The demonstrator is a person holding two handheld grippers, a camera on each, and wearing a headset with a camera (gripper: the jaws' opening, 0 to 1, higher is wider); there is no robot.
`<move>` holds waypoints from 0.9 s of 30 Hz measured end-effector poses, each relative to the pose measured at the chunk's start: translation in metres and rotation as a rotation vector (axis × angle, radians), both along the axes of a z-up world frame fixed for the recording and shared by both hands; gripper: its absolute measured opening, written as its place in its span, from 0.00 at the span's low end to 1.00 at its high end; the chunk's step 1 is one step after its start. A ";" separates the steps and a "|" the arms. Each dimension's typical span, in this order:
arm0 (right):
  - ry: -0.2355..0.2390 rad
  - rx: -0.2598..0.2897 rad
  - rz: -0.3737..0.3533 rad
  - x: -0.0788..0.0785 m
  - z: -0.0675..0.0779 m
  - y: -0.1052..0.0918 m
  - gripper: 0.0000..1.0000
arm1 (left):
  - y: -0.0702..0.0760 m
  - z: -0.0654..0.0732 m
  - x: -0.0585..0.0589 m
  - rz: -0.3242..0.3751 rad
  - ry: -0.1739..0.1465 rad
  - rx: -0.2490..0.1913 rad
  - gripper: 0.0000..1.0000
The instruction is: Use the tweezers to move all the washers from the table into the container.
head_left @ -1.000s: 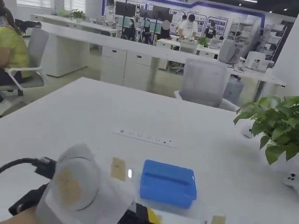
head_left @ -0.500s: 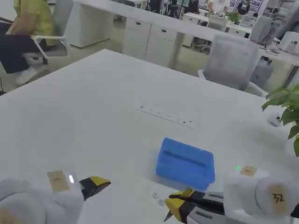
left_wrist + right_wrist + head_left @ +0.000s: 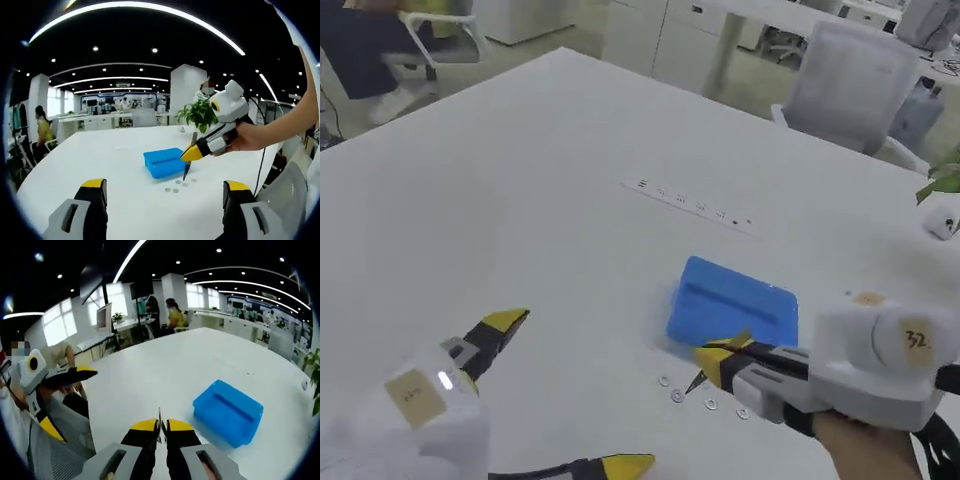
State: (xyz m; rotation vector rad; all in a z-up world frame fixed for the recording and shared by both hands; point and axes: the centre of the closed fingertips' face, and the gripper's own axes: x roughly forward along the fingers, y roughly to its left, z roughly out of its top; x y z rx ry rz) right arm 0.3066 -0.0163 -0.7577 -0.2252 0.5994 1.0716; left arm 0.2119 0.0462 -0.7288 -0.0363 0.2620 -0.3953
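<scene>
Several small metal washers (image 3: 677, 396) lie on the white table (image 3: 520, 210) just in front of the blue container (image 3: 735, 305). My right gripper (image 3: 718, 358) is shut on thin tweezers (image 3: 694, 384), whose tip hangs just over the washers (image 3: 176, 190). In the right gripper view the jaws meet on the tweezers (image 3: 159, 415), with the blue container (image 3: 227, 411) to the right. My left gripper (image 3: 565, 392) stands wide open and empty to the left of the washers. From the left gripper view, the right gripper (image 3: 192, 154) holds the tweezers (image 3: 186, 169) point down beside the container (image 3: 165, 162).
A row of power sockets (image 3: 695, 205) is set into the table beyond the container. A grey office chair (image 3: 850, 85) stands at the far edge, and a potted plant (image 3: 200, 112) at the right. A person sits at top left (image 3: 370, 40).
The head camera has tilted down towards the table. Both grippers have come further into view, and the right gripper with the tweezers now sits over the washers.
</scene>
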 end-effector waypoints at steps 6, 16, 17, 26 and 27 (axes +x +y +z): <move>-0.002 -0.014 -0.009 0.020 -0.018 0.011 0.03 | 0.011 0.000 0.004 0.055 -0.023 0.043 0.99; 0.025 -0.027 -0.047 0.042 -0.053 0.018 0.03 | 0.012 -0.017 0.005 0.049 0.050 0.103 0.95; 0.025 -0.037 -0.043 0.042 -0.055 0.018 0.03 | 0.012 -0.017 0.005 0.052 0.048 0.108 0.95; 0.046 -0.042 -0.053 0.046 -0.066 0.016 0.03 | 0.014 -0.021 0.006 0.053 0.053 0.135 0.98; 0.047 -0.036 -0.057 0.046 -0.066 0.016 0.03 | 0.015 -0.022 0.006 0.054 0.052 0.141 0.98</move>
